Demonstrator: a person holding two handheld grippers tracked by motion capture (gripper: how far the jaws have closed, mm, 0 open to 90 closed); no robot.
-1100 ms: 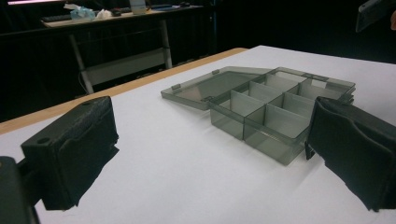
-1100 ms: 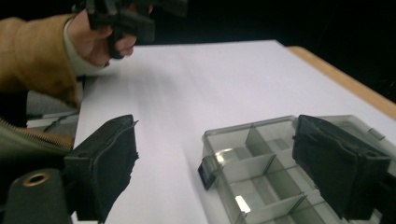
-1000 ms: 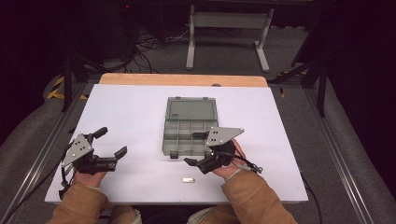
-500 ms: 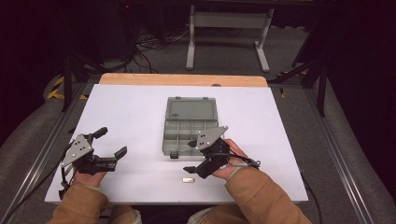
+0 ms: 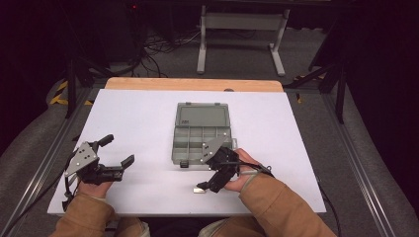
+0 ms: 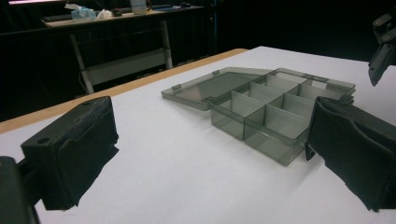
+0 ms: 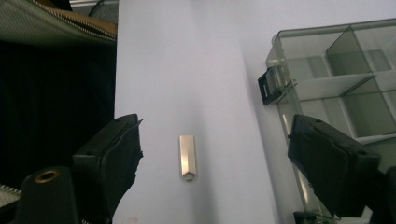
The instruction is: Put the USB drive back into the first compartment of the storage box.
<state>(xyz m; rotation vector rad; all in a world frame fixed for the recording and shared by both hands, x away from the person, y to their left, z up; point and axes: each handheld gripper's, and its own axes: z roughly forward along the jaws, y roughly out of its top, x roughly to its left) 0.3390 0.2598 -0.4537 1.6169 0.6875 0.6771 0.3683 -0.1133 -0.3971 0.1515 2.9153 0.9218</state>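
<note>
A small silvery metal piece [image 5: 199, 188] lies flat on the white table [image 5: 138, 123], just in front of an open grey see-through compartment box [image 5: 201, 133]. My right gripper [image 5: 208, 186] points down at the piece, jaws open. In the right gripper view the metal piece [image 7: 187, 157] lies on the table between the two open jaws of the right gripper [image 7: 217, 140] and touches neither; the box [image 7: 336, 84] is at the right. My left gripper [image 5: 118, 149] rests open at the front left with nothing in it. The left gripper view looks between the wide open jaws of the left gripper [image 6: 210, 154] towards the box [image 6: 275, 112].
The box lid [image 5: 202, 114] lies flat behind the compartments. A black latch [image 7: 268, 86] sticks out at the box's front edge. A wooden strip [image 5: 192, 85] borders the table's far side. The front edge of the table is close to both hands.
My right gripper has come away from the box's front edge, moved a little towards the person and tipped down over the metal piece. The left gripper has stayed still.
</note>
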